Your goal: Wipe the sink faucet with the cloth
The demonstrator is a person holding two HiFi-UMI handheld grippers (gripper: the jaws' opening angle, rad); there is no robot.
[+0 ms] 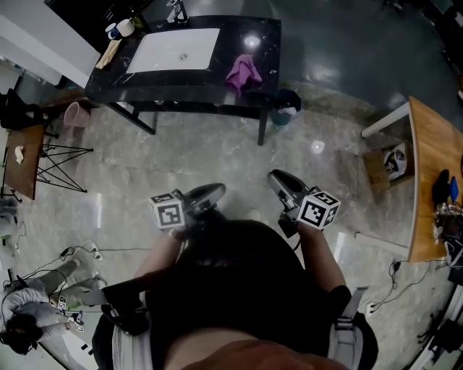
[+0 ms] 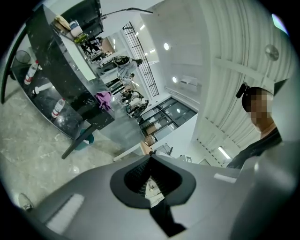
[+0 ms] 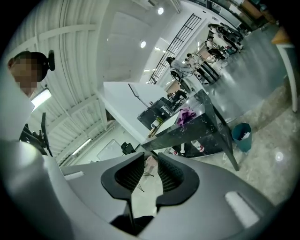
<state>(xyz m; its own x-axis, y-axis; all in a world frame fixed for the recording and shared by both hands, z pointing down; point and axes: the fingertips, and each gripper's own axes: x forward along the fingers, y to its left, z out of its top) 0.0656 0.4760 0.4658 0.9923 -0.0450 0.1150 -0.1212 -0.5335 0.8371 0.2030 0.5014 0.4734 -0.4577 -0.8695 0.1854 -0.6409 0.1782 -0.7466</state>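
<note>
1. The left gripper [image 2: 151, 156] has its jaws closed, tip against tip, and nothing is between them.
2. The right gripper [image 3: 151, 154] has its jaws a little apart, with a narrow gap. Only the far floor shows through the gap, so it holds nothing.
3. In the head view both grippers are in front of the person's body, over the floor [image 1: 217, 155]. Each one carries its marker cube, the left cube [image 1: 168, 211] and the right cube [image 1: 318, 209]. Both point toward the counter.
4. The counter [image 1: 257, 36] is black and stands well apart from both grippers, at the top of the head view.
5. The sink [image 1: 173, 50] is a white basin set in the left and middle part of the counter.
6. The faucet [image 1: 176, 11] stands at the back edge of the sink.
7. The cloth [image 1: 244, 72] is pink and lies bunched on the counter, to the right of the sink, near the front edge. It does not touch the faucet.
8. Two cups [image 1: 119, 29] stand at the left back corner of the counter.
9. A teal bin [image 1: 283, 115] is on the floor under the right end of the counter.
10. A wooden table [image 1: 434, 166] is at the right edge of the head view.
</note>
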